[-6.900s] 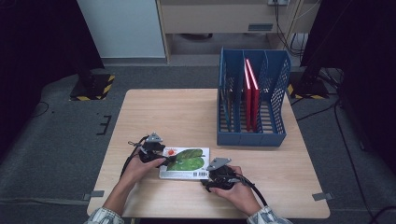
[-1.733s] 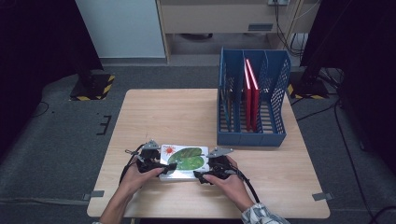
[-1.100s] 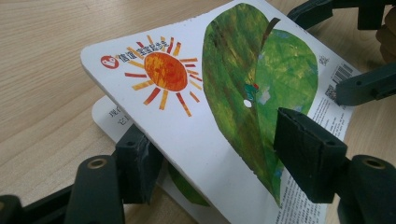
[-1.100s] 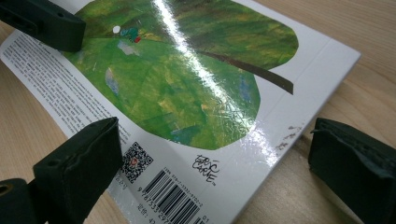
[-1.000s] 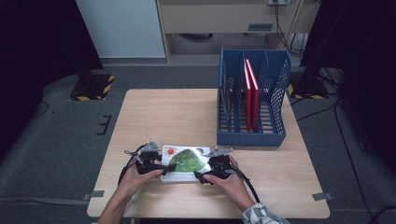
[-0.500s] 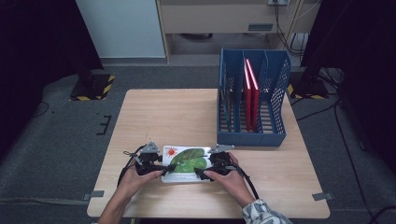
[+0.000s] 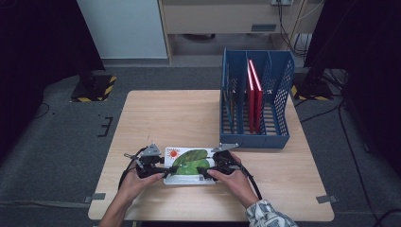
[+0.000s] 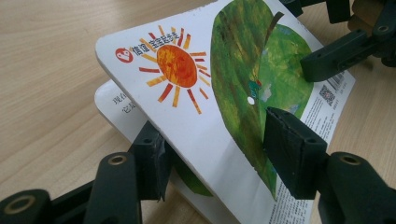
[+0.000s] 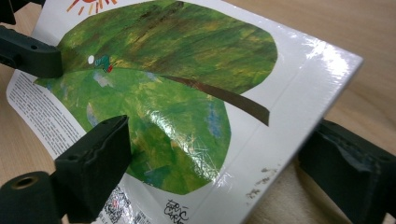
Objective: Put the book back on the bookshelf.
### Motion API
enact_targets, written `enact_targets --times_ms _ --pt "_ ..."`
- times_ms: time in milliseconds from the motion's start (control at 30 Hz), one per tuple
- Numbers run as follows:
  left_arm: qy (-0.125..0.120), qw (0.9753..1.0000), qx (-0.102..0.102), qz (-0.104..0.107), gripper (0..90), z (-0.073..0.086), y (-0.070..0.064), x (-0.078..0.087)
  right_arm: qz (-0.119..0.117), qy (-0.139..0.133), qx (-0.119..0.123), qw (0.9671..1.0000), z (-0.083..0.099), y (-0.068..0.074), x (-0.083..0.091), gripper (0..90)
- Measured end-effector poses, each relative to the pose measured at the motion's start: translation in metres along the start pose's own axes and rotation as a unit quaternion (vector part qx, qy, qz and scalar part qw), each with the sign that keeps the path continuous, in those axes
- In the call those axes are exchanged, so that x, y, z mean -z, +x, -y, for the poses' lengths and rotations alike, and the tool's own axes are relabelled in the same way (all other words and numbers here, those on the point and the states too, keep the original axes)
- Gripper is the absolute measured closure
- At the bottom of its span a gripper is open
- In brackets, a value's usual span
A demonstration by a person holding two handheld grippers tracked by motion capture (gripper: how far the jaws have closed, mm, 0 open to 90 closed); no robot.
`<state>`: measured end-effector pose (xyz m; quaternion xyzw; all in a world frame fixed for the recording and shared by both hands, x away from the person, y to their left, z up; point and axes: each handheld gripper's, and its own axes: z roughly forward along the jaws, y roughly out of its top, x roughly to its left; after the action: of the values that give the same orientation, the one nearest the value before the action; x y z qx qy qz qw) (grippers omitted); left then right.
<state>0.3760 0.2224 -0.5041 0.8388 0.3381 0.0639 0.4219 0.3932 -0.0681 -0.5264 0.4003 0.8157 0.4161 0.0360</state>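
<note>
A white picture book [image 7: 189, 166] with a green leaf and an orange sun lies near the table's front edge. My left gripper [image 7: 163, 172] is at its left end. In the left gripper view the raised cover [image 8: 201, 102] runs slantwise between the jaws, one jaw under it and one on top, with a gap left. An inner page [image 8: 112, 105] lies flat below. My right gripper [image 7: 208, 171] is at the book's right end. Its jaws stand wide astride the book [image 9: 187, 93], one over the leaf and one beneath the edge.
A blue mesh file rack [image 7: 255, 101] stands at the back right of the wooden table [image 7: 165, 118], with red books [image 7: 253, 94] upright in it. Bare tabletop lies behind and left of the book. The person's forearms come in from the front edge.
Both grippers have closed in on the book's ends since the earliest frame. The book has shifted slightly and its cover now stands raised off the page beneath.
</note>
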Motion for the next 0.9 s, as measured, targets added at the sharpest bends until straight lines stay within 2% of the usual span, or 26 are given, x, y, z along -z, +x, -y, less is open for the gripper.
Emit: enact_targets --times_ms 133,500,633,900 --pt "-0.012 0.9999 -0.002 -0.008 45.9 -0.001 0.000 0.004 0.012 -0.018 0.009 0.9997 -0.003 0.000 0.005 16.0" --pt "-0.027 0.9990 -0.011 -0.034 51.0 -0.008 0.003 0.011 0.041 -0.036 0.039 0.9978 -0.017 0.004 0.014 27.5" --pt "-0.030 0.9987 -0.010 -0.039 52.3 -0.009 0.005 0.013 0.051 -0.039 0.047 0.9968 -0.023 0.005 0.014 29.1" --pt "-0.031 0.9986 -0.011 -0.043 52.7 -0.009 0.007 0.015 0.061 -0.036 0.047 0.9964 -0.028 0.009 0.013 30.1"
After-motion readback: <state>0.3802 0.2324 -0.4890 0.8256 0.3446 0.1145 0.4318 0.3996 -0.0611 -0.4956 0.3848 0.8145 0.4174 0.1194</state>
